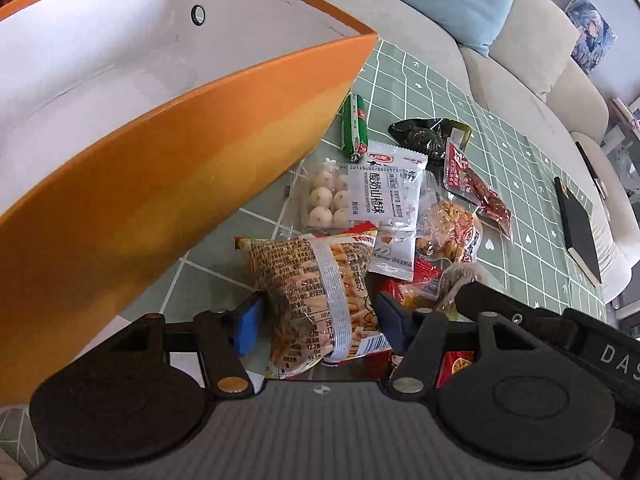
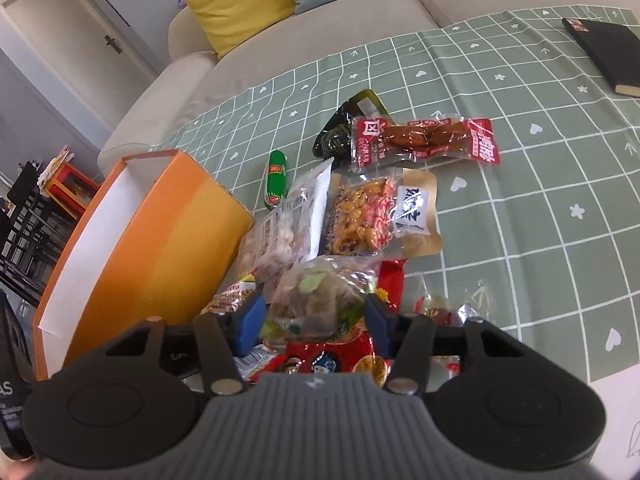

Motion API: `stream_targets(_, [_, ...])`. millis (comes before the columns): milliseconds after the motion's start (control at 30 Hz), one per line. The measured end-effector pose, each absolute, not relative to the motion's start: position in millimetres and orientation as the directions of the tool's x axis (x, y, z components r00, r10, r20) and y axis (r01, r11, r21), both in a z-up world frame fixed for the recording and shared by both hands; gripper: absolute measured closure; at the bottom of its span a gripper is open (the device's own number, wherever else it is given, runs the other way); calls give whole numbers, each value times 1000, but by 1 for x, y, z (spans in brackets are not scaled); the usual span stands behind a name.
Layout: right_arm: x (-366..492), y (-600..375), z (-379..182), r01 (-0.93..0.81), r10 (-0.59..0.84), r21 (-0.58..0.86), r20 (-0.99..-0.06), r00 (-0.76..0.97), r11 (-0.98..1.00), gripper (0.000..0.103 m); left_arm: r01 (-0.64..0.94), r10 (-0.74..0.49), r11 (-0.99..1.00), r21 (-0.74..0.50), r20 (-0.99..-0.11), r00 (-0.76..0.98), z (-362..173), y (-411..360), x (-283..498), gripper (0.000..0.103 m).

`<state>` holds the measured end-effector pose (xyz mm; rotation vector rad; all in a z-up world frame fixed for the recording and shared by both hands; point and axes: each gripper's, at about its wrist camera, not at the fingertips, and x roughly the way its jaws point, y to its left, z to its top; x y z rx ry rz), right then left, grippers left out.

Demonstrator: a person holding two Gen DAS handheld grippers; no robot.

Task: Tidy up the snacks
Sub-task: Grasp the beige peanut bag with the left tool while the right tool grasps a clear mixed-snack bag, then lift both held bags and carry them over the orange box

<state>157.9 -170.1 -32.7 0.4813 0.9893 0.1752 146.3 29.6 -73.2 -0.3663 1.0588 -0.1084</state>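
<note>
Fries pkt [image 1: 320, 300], just right of orange box [image 1: 168, 184]: light, crinkly (puffed); take mid-body. Left gripper [image 1: 320, 320] pads press it; right gripper [image 2: 316, 320] straddles clear candy bag [image 2: 320, 300], contact unclear.

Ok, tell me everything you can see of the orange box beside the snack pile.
The orange box is a long, open-topped carton that looks like card, with orange outer walls that shade to yellow and a plain white lining. One end wall carries a small round metal eyelet. Nothing shows in the part of the inside that is visible. It stands upright on the green checked tablecloth, to the left of the snack pile. A clear pack of round white snack balls lies close against its corner; contact cannot be told.
</note>
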Motion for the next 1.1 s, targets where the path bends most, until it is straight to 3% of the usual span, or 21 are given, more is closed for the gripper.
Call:
stream_targets(33, [157,-171,-33,71,356,465,-760,544,882,57,-82,-262,936,-343,-831,491,-73,29,146,39])
stream_targets(67, [156,-171,-33,71,356,465,-760,544,883,67,-75,-259,938,-337,-831,493,-72,29,145,41])
stream_targets(267, [149,-165,-29,44,334,427,-766,550,903,76,-23,-248,954,-300,-828,503,-69,23,142,50])
stream_targets(633, [136,-163,-1,-21,313,379,-731,606,925,77,44,-254,962,-271,-819,514,-51,16,127,52])
stream_targets(1100, [113,-155,60,-134,313,311,-652,691,941,77,117,-252,966,-232,-728,638,30,28,84,52])
